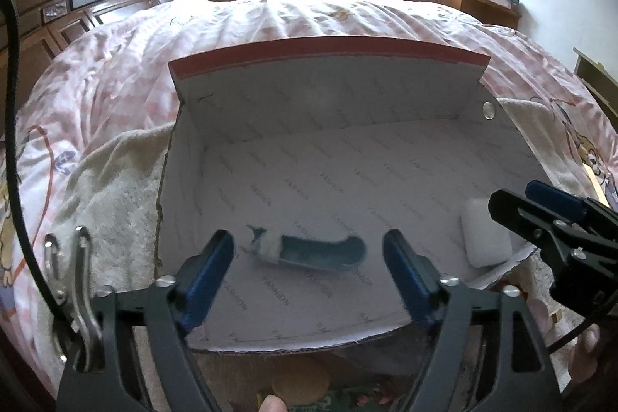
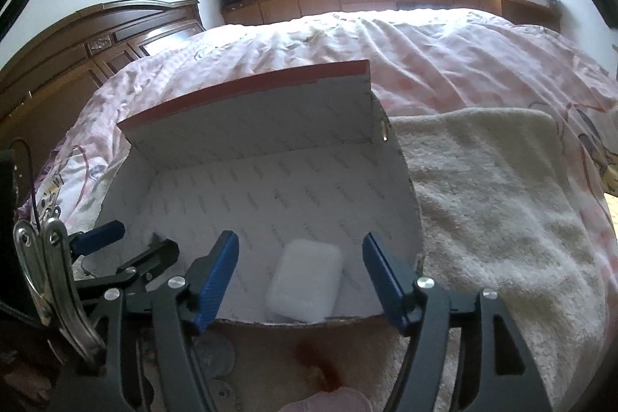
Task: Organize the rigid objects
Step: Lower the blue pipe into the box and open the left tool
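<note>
Left wrist view: the left gripper [image 1: 309, 271] gapes empty over the box [image 1: 216, 95], a blurred teal object [image 1: 309, 250], perhaps a brush, lying at 6 o'clock inside. Right wrist view: the right gripper [image 2: 299, 277] stands open above the white case [image 2: 305, 282], resting at the box's 5 o'clock corner. Both placements look done; next calls for fetching another item.

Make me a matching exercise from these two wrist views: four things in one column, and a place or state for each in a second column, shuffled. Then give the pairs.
Things
1. white case
2. teal object with a white fluffy end
3. cream towel
4. left gripper

Places or states
A. spread on the bed, under and beside the box
B. jaws open, nothing between the pads
C. lying in the box near its left side
D. lying in the box at its right front corner

Pairs: 1-D, 2-C, 3-A, 4-B

The box is an open cardboard one with a red-edged flap.
</note>
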`<state>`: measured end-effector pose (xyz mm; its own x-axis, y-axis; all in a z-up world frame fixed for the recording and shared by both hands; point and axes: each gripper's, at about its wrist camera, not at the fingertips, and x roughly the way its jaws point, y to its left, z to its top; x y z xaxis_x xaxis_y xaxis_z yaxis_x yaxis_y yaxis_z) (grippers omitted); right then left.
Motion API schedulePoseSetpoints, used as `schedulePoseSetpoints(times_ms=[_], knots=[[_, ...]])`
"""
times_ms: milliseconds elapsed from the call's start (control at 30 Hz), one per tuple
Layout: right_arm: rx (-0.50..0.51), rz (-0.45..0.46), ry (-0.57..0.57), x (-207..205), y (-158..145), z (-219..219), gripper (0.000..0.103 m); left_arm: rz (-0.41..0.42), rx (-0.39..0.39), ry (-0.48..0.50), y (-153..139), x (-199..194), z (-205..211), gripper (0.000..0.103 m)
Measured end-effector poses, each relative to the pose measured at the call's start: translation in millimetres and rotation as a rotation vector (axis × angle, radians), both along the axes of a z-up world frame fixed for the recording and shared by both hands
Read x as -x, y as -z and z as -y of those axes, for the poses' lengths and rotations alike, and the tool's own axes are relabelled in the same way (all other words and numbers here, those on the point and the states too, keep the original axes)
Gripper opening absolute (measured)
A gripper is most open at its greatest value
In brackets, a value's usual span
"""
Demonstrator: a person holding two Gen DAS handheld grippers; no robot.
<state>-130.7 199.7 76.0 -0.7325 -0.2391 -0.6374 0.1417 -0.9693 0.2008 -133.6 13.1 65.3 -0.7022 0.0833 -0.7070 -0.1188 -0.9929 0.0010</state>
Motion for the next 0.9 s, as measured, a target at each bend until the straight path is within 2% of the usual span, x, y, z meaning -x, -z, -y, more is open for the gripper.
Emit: schedulePoseSetpoints(times_ms=[533, 900], knots=[[0.021, -0.017, -0.022, -24, -9, 0, 0.071, -0.016, -0.03, -0.006, -14, -29, 7, 0.086], [0.011, -0.016, -0.081, -71, -7, 7, 0.071, -0.017, -0.045, 0.004, -19, -67, 12, 0.086]])
